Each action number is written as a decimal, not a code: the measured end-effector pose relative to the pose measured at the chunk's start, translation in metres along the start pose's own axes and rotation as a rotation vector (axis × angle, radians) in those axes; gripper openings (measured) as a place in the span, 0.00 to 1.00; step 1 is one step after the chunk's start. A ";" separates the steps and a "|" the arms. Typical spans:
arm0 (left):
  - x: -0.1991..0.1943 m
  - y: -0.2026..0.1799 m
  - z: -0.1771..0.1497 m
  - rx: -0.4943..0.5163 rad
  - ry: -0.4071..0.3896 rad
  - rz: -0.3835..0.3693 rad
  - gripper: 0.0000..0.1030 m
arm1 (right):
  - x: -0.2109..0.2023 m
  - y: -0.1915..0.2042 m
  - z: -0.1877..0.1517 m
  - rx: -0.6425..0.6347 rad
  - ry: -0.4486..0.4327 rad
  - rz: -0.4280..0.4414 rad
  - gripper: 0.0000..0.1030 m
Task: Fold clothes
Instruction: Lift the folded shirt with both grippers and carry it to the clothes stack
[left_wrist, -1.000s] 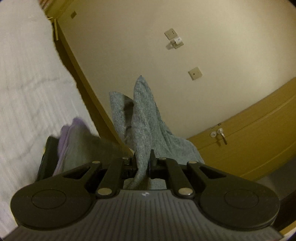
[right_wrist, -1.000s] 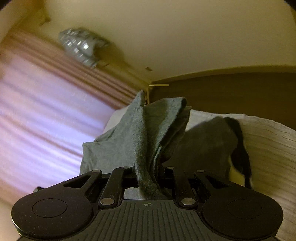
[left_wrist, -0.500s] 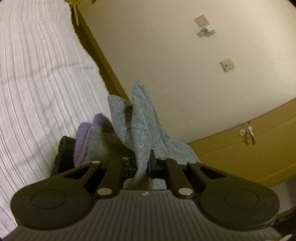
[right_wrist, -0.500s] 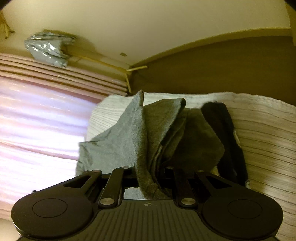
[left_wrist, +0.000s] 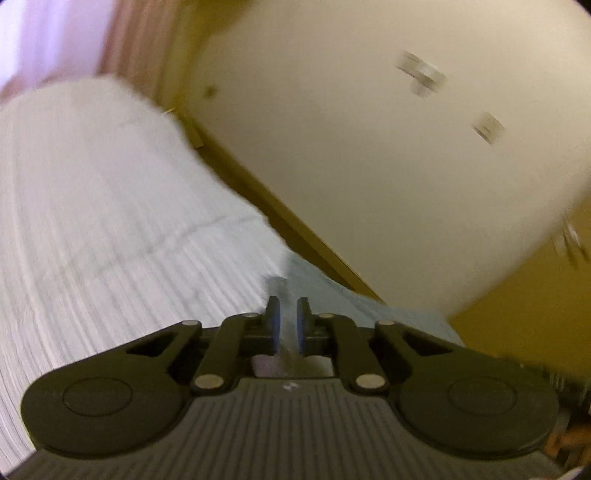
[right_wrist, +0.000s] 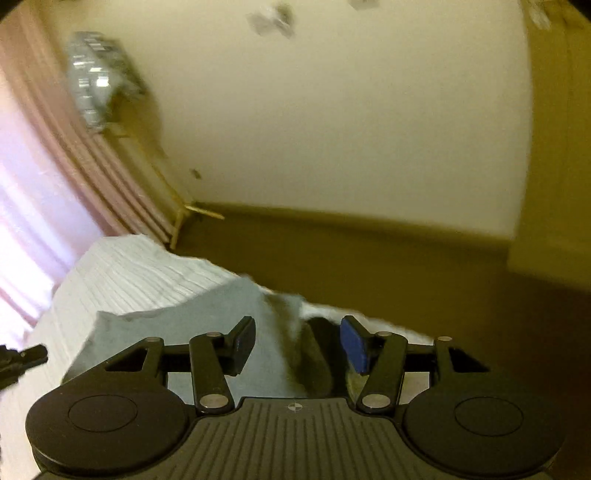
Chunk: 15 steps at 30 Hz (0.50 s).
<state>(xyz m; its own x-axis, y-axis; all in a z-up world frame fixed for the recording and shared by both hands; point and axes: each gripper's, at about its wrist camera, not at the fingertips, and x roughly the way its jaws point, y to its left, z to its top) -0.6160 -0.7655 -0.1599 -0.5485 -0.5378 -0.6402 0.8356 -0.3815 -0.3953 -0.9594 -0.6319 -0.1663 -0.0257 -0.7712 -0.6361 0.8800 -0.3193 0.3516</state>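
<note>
No readable text, label, brand, number or sign appears in either view. Both pictures are smeared by motion. The only mark is a small round crosshair symbol, without letters, on the ribbed grey housing of each gripper body, just behind the fingers. The small plates on the cream wall (left_wrist: 369, 155) are too blurred to show any writing.

Grey garment (right_wrist: 192, 328) on a white ribbed bed (left_wrist: 110, 229).
Your black tools carry blue pads (right_wrist: 352, 343); pink curtain (right_wrist: 33, 206), cream wall (left_wrist: 369, 166).
</note>
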 end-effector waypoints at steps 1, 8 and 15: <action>-0.001 -0.009 -0.007 0.040 0.010 -0.010 0.01 | -0.004 0.009 -0.005 -0.029 -0.002 0.026 0.53; 0.040 0.004 -0.066 0.066 0.093 0.025 0.00 | 0.022 0.049 -0.079 -0.262 0.045 -0.029 0.53; 0.030 0.007 -0.052 0.053 0.062 0.077 0.00 | 0.011 0.035 -0.081 -0.241 0.100 -0.040 0.53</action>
<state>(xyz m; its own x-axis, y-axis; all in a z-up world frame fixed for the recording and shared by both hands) -0.6252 -0.7452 -0.2160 -0.4780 -0.5205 -0.7075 0.8716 -0.3807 -0.3088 -0.8906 -0.6064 -0.2166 -0.0266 -0.6986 -0.7150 0.9670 -0.1993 0.1587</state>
